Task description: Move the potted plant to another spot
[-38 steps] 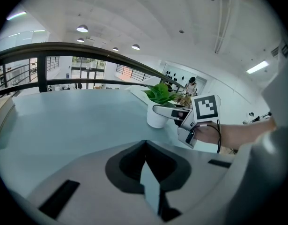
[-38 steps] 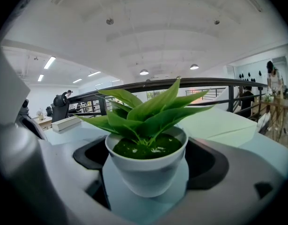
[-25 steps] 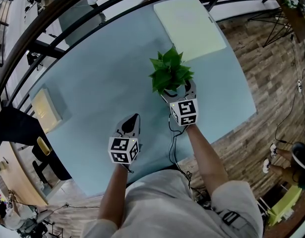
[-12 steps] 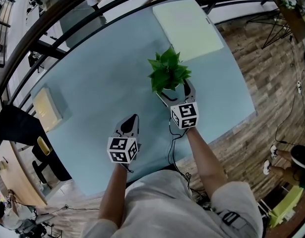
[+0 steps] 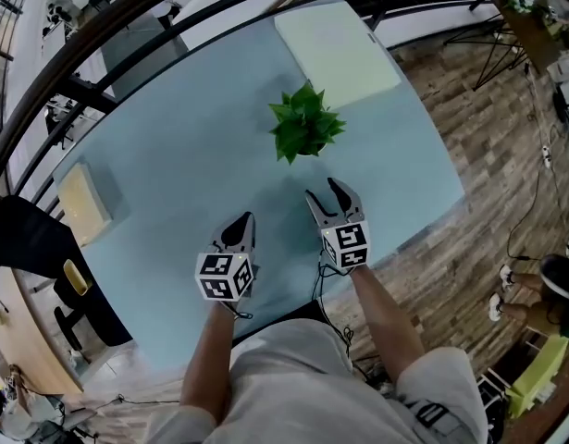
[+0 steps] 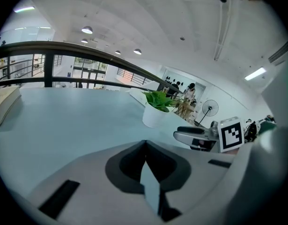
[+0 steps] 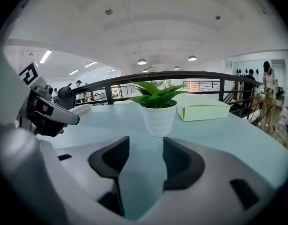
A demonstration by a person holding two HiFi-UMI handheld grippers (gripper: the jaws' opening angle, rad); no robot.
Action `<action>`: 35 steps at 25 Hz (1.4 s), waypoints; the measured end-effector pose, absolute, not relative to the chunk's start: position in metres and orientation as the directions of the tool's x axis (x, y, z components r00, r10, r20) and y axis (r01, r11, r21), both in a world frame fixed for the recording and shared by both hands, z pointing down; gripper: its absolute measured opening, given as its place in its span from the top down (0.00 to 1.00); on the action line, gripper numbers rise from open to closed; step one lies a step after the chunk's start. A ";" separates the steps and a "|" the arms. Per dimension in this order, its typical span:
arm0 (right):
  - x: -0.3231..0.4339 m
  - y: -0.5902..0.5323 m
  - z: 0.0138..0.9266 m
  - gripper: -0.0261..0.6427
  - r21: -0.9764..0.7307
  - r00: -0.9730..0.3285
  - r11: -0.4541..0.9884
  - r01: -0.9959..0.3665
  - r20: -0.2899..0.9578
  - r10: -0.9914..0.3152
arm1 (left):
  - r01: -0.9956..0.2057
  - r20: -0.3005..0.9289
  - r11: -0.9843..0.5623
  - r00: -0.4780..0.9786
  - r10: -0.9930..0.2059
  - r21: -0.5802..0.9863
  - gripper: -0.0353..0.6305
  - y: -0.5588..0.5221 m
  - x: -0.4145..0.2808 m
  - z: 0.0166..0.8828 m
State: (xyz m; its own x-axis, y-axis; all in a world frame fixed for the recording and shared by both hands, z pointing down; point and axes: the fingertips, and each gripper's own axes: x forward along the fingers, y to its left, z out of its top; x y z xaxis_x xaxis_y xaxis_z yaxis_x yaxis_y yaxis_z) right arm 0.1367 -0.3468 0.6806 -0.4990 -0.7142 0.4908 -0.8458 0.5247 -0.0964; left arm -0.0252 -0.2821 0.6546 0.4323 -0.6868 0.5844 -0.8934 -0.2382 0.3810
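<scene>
The potted plant (image 5: 304,128), green leaves in a white pot (image 7: 158,118), stands upright on the pale blue table (image 5: 173,155) a little behind its middle. My right gripper (image 5: 325,191) hovers a short way in front of it, apart from the pot. Its jaws have just been closing, and they stand partly open with only bare table between them (image 7: 144,158). My left gripper (image 5: 243,222) is lower left of the plant, jaws shut on nothing (image 6: 144,146). The left gripper view shows the pot (image 6: 155,114) further off to the right.
A pale green flat box (image 5: 335,49) lies at the table's far side behind the plant. A tan book-like block (image 5: 83,202) sits at the left edge. A dark railing (image 5: 127,26) curves round the table's far side. Wooden floor lies to the right.
My right gripper, which was around the pot, has drawn back toward me and its jaws have narrowed. The pot stays standing on the table. The left gripper has kept still.
</scene>
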 end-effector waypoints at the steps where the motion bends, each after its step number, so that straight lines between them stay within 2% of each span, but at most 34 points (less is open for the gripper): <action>1: 0.137 -0.338 0.680 0.66 -0.083 -0.490 0.523 -0.848 0.497 -0.716 | -0.891 0.581 -0.243 0.437 -0.687 0.383 0.93 -0.278 -0.025 0.654; 4: 0.132 -0.314 0.672 0.91 -0.028 -0.459 0.518 -0.855 0.507 -0.730 | -0.886 0.579 -0.253 0.449 -0.681 0.389 0.93 -0.262 -0.028 0.653; 5: 0.129 -0.306 0.667 0.96 -0.021 -0.455 0.517 -0.856 0.509 -0.731 | -0.884 0.579 -0.257 0.453 -0.678 0.391 0.93 -0.257 -0.029 0.651; 12: 0.098 -0.245 0.637 0.96 -0.025 -0.441 0.503 -0.864 0.518 -0.733 | -0.869 0.548 -0.287 0.481 -0.685 0.404 0.93 -0.217 -0.047 0.629; 18: 0.077 -0.202 0.598 0.96 -0.043 -0.417 0.451 -0.891 0.466 -0.780 | -0.856 0.498 -0.337 0.505 -0.705 0.391 0.93 -0.180 -0.063 0.603; 29: 0.082 -0.184 0.482 0.96 -0.001 -0.418 0.438 -0.899 0.297 -0.859 | -0.871 0.338 -0.415 0.486 -0.806 0.264 0.93 -0.165 -0.092 0.501; 35: 0.087 -0.195 0.413 0.96 0.015 -0.449 0.459 -0.888 0.177 -0.876 | -0.870 0.215 -0.434 0.481 -0.850 0.232 0.93 -0.176 -0.081 0.431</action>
State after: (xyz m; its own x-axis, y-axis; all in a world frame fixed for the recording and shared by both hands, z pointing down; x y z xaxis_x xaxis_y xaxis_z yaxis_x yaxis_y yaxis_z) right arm 0.0872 -0.1953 0.4130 -0.4491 -0.8758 0.1769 -0.8885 0.4587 0.0149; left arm -0.0808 -0.1765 0.4313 0.4814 -0.8497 0.2152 -0.8704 -0.4344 0.2318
